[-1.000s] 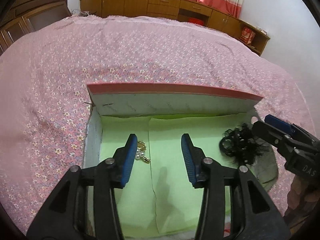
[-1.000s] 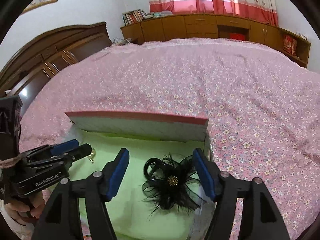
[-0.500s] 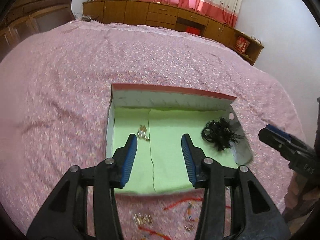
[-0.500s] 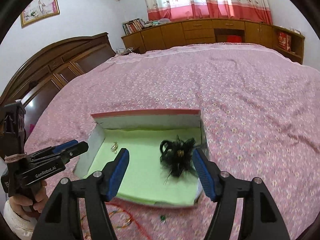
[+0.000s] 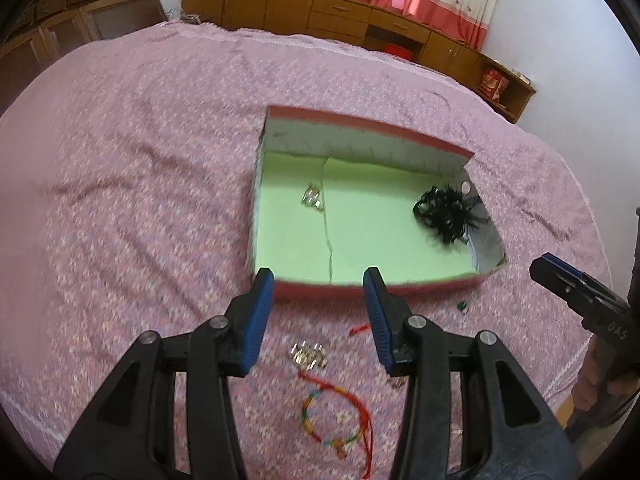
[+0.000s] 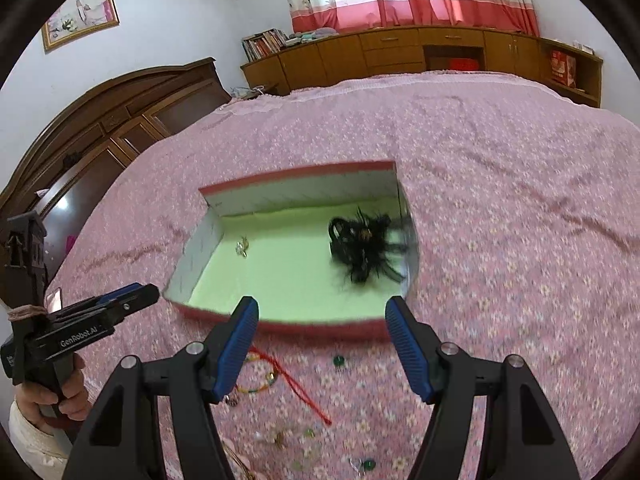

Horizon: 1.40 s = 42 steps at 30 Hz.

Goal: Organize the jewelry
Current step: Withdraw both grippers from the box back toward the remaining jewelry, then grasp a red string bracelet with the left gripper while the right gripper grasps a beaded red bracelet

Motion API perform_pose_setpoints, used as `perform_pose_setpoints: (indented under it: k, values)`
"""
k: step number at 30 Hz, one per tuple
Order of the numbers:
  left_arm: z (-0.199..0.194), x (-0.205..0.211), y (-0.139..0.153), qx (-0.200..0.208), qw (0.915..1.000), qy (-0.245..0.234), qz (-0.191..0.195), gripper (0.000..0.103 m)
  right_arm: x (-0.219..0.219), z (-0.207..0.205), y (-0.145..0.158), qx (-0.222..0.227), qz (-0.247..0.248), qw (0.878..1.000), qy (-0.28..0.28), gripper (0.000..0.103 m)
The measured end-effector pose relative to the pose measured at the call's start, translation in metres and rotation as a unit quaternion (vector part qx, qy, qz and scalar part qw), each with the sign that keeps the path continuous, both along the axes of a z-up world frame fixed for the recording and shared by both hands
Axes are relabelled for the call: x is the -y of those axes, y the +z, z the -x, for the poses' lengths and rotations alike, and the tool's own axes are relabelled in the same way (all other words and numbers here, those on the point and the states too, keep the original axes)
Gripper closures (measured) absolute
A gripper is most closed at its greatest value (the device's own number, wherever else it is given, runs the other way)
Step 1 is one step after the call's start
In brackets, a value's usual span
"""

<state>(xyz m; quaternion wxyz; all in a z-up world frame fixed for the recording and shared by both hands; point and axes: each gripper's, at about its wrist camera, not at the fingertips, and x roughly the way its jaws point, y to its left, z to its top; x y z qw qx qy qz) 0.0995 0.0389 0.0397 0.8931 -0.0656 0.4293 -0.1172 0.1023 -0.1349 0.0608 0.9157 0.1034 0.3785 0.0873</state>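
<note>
On the bedspread (image 5: pixel 132 184) the box (image 5: pixel 352 120) holds a feather clip (image 5: pixel 448 210); both grippers' fingers (image 5: pixel 260 312) gape, gripping nothing.

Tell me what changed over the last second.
Both grippers pulled back from the box: left gripper and right gripper now hover over loose jewelry on the bedspread, including the red cord bracelet. Neither took anything. Unchanged: both jaws open, black feather clip and earrings inside.

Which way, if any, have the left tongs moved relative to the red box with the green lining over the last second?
Yes. The left tongs have pulled back: the red green-lined box now lies beyond the tips.
</note>
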Motion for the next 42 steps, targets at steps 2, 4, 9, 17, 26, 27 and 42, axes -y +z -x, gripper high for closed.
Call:
perform_pose_setpoints:
  k: [2,4,9,17,26,27,42]
  values:
    - [0.007,-0.004,-0.005,-0.007,1.0,0.005,0.003,0.065,0.0,0.007,-0.005,0.001,0.006,1.0,-0.007,0.034]
    - [0.014,-0.007,-0.011,-0.014,0.9999,0.006,0.002,0.065,-0.001,0.013,-0.011,-0.001,0.011,1.0,-0.007,0.034]
    - [0.025,-0.009,-0.027,-0.031,0.9995,0.005,-0.009,0.065,-0.004,0.021,-0.028,-0.02,0.011,1.0,-0.005,0.034]
    - [0.033,-0.003,-0.055,-0.069,0.9974,-0.016,-0.014,0.065,-0.012,0.024,-0.048,-0.052,0.008,0.999,-0.005,0.034]
    - [0.041,0.003,-0.077,-0.085,0.9956,-0.035,-0.018,0.069,-0.027,0.022,-0.059,-0.07,0.01,0.997,0.01,0.034]
    - [0.043,0.004,-0.078,-0.082,0.9957,-0.037,-0.022,0.07,-0.028,0.021,-0.061,-0.073,0.009,0.997,0.011,0.034]
    - [0.043,-0.001,-0.075,-0.057,0.9973,-0.044,-0.01,0.103,-0.049,0.004,-0.076,-0.103,0.013,0.994,0.039,0.038]
